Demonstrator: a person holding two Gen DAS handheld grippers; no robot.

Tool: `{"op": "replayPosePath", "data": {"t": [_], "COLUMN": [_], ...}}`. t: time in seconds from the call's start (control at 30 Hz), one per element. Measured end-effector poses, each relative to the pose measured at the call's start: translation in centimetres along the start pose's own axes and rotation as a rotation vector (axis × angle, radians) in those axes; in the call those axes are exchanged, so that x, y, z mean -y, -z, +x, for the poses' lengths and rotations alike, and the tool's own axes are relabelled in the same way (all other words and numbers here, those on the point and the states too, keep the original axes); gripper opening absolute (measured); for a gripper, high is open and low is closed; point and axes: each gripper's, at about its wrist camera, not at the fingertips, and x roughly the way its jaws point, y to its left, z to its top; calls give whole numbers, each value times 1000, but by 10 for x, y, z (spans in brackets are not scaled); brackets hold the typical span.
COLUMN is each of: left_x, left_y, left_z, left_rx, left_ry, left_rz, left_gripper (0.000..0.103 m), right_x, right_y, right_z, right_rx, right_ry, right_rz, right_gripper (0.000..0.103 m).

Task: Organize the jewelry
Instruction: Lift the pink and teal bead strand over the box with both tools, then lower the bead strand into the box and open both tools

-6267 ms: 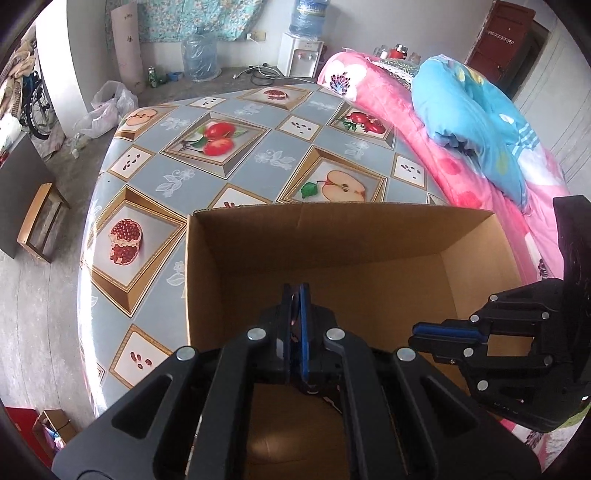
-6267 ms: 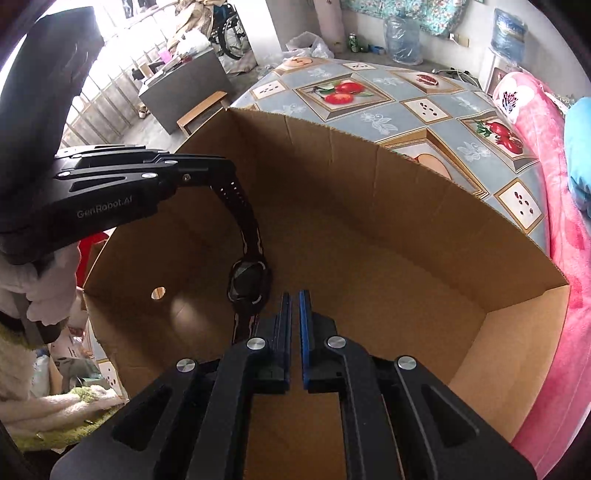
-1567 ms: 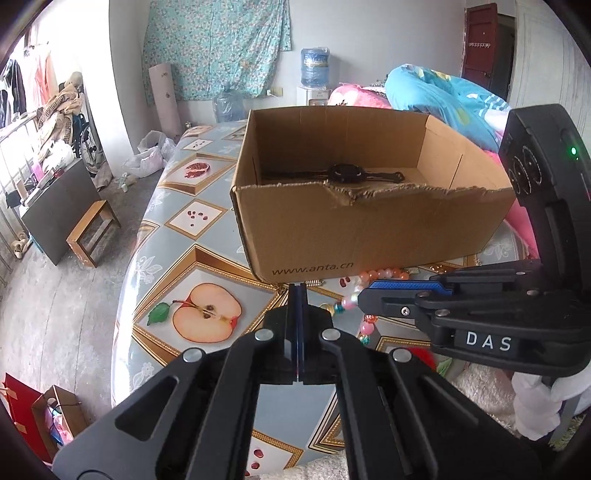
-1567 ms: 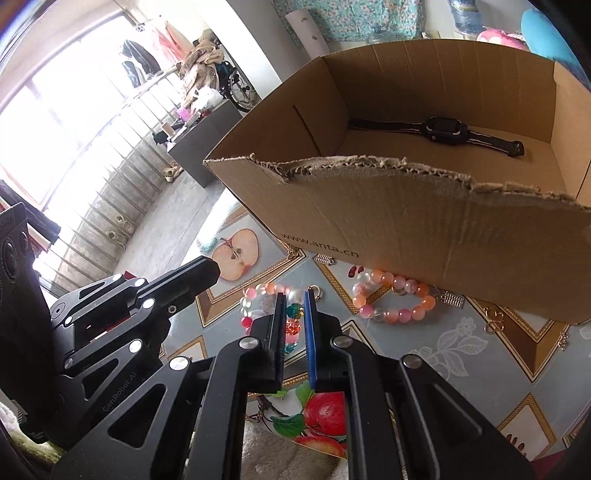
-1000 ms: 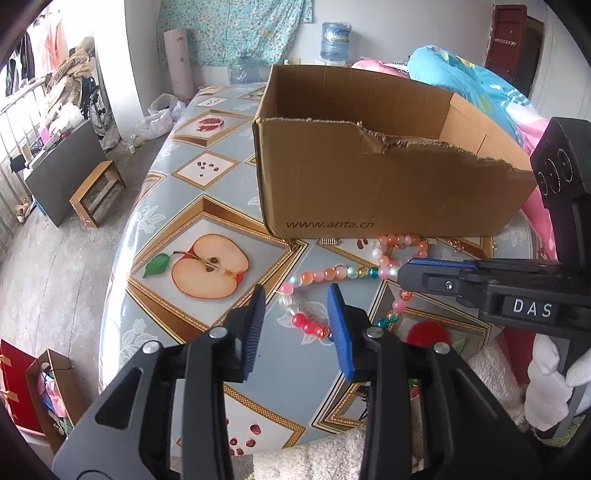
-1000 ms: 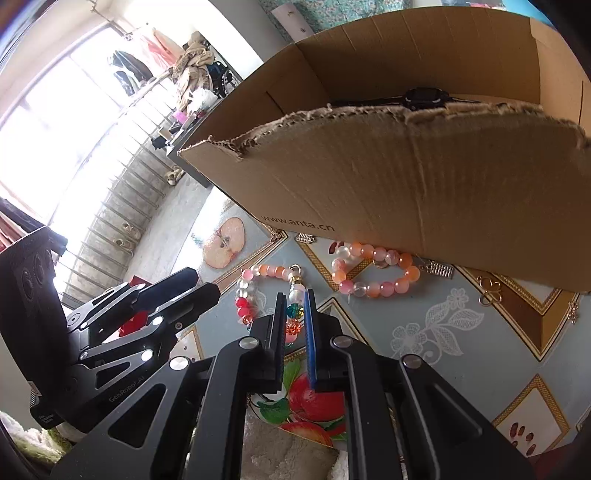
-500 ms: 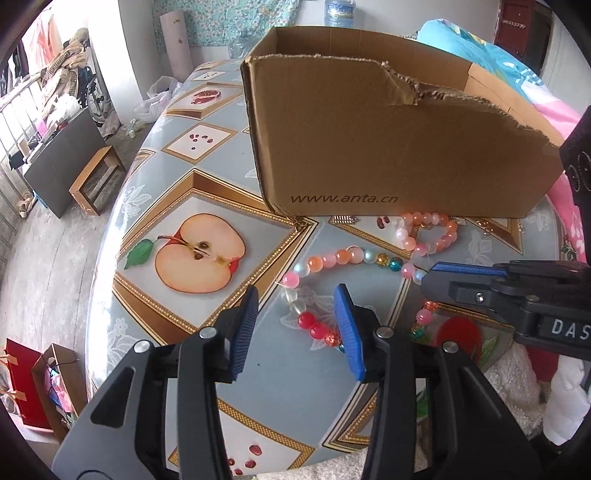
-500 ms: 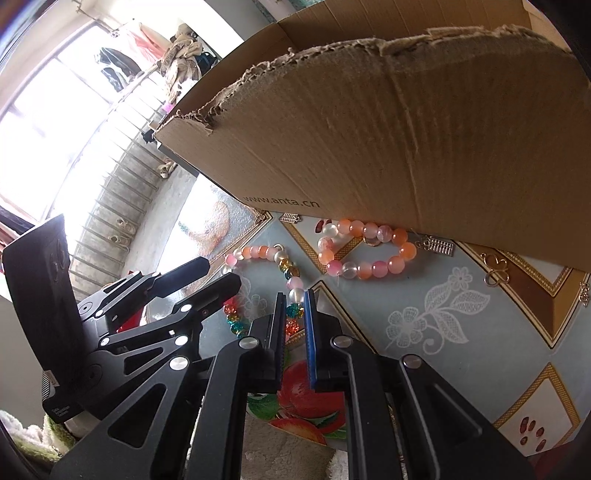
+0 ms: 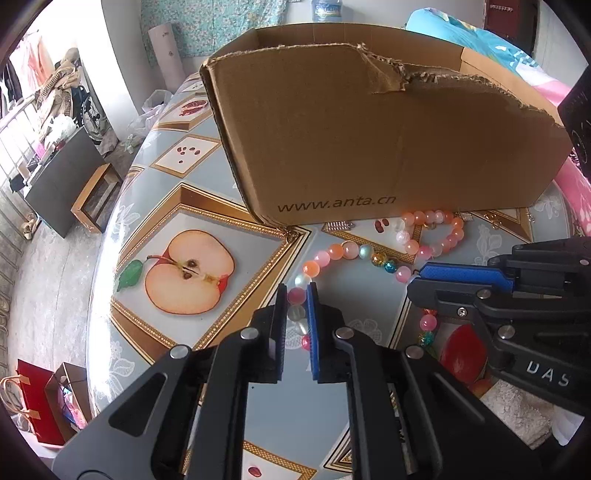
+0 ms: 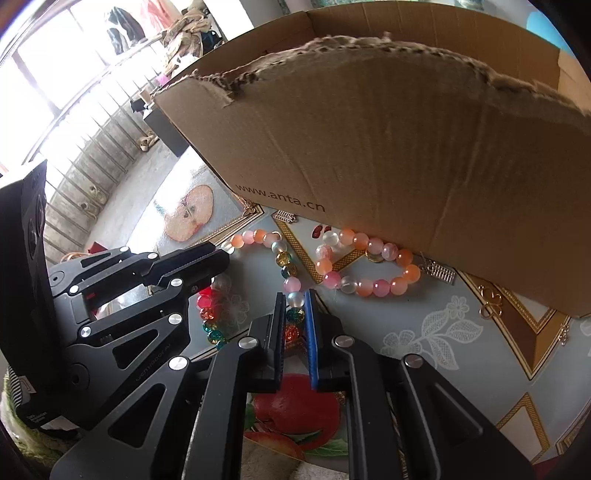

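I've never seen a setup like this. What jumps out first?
A big torn cardboard box fills the back of the fruit-patterned table. In front of it lies a colourful bead necklace, with the left gripper and the right gripper each closed around its beads, beside a peach bracelet.

Daylit barred window point(image 10: 55, 96), grey concrete floor point(image 9: 48, 280), floral curtain point(image 9: 221, 26)

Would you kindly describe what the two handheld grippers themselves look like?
Both the left gripper and right gripper are matte black, angular frames with silver screws; each has one blue pad and one black. White "DAS" lettering marks the right one; no cables or sleeves show.
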Motion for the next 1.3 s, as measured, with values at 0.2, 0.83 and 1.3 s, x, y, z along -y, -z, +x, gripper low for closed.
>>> {"op": "replayPosePath", "data": {"t": [0.2,0.83,1.3], "left_x": [2,-7,-23], "left_y": [3,-35,-181], "left_z": [-17,-125,-74], "left_rx": [53,296,268], "left_ry": [18,98,186], "left_rz": [5,24,22], "left_gripper": [9,9,9], "right_x": [-4,-20,37], "right_y": [1,-24,-160], "right_z": [0,-79,-63], "right_rx": [14,213,135], "right_ry": [-7,-119,-76], "right_rz": [10,-24,-57], "right_gripper": [10,10,10]}}
